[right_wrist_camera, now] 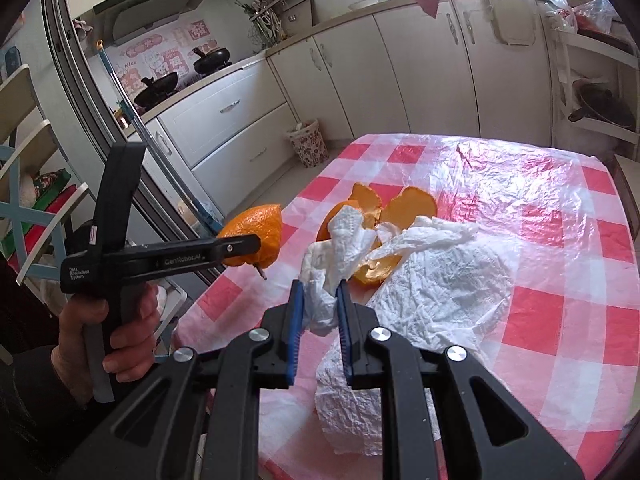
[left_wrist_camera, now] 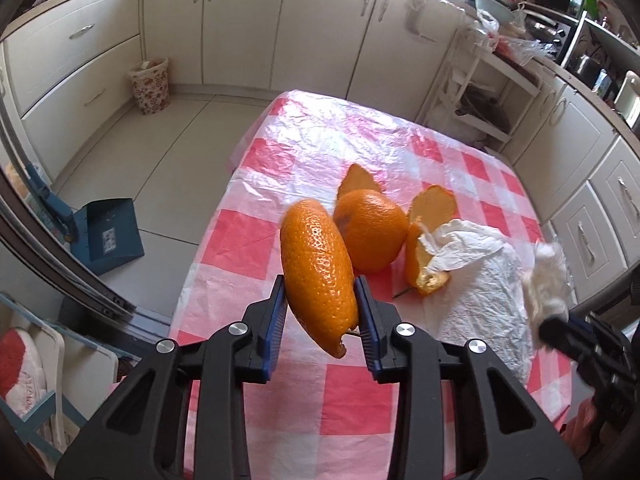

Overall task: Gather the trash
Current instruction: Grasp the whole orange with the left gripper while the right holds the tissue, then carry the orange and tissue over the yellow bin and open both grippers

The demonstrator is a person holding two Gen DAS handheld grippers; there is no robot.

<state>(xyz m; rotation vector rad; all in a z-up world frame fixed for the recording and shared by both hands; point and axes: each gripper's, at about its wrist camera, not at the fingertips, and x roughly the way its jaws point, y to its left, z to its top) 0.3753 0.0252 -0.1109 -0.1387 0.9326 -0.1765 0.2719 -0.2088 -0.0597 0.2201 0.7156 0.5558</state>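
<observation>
My left gripper (left_wrist_camera: 320,294) is shut on a long curved piece of orange peel (left_wrist_camera: 316,264), held up above the table's near-left part. The right wrist view shows that same peel (right_wrist_camera: 258,226) in the left gripper (right_wrist_camera: 250,250), gripped by a person's hand. More orange peel (left_wrist_camera: 370,232) lies in a cluster mid-table, with one curl (left_wrist_camera: 424,268) against a crumpled white paper towel (left_wrist_camera: 488,280). My right gripper (right_wrist_camera: 319,286) is shut on a corner of the paper towel (right_wrist_camera: 320,312), lifting it off the rest of the towel (right_wrist_camera: 440,292).
The table (left_wrist_camera: 256,236) wears a red-and-white checked cloth under clear plastic. A floral waste bin (left_wrist_camera: 149,86) stands on the floor by the white cabinets, and a blue dustpan (left_wrist_camera: 112,236) lies left of the table. A chair (right_wrist_camera: 36,184) stands at the left.
</observation>
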